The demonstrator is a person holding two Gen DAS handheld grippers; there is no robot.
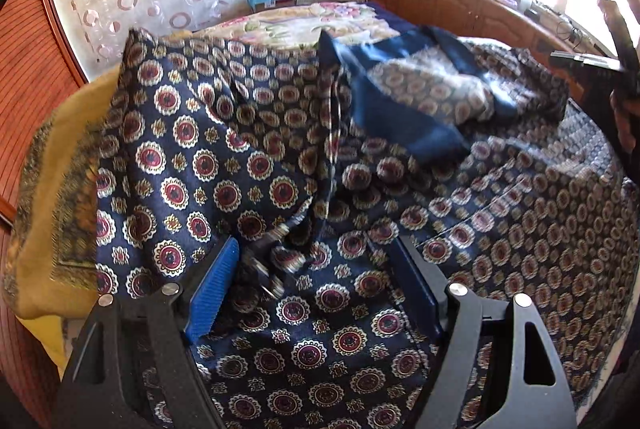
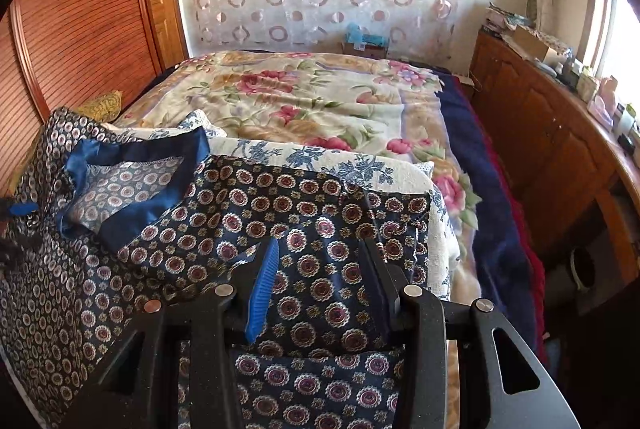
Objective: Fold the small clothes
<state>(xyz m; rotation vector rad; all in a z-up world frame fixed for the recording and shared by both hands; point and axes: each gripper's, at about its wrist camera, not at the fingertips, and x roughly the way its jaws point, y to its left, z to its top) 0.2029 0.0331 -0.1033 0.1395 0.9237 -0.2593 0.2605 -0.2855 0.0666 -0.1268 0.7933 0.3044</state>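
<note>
Left wrist view shows the garment (image 1: pixel 248 165), a navy printed piece with medallion motifs, spread over the lower and middle frame on the bed (image 1: pixel 304 25). Its plain blue lining (image 1: pixel 400 117) is turned out at the upper right of centre. The cloth looks thin, satiny and limp, so it should be light, likely slippery, and apt to slide out of a loose pinch. Hems and corners look the surest places to take hold, since a bunched fold gives more to bite.

The left gripper (image 1: pixel 316 281) has its fingers spread with cloth lying between them, nothing pinched. In the right wrist view the right gripper (image 2: pixel 320 277) is likewise spread over the garment at lower centre, gripping nothing.

A mustard cushion (image 1: pixel 52 213) sits at the left edge, touching the garment. A floral blanket (image 2: pixel 312 101) covers the bed beyond. A cardboard box (image 2: pixel 528 43) stands on the wooden cabinet (image 2: pixel 532 125) at the upper right; its contents cannot be made out.
</note>
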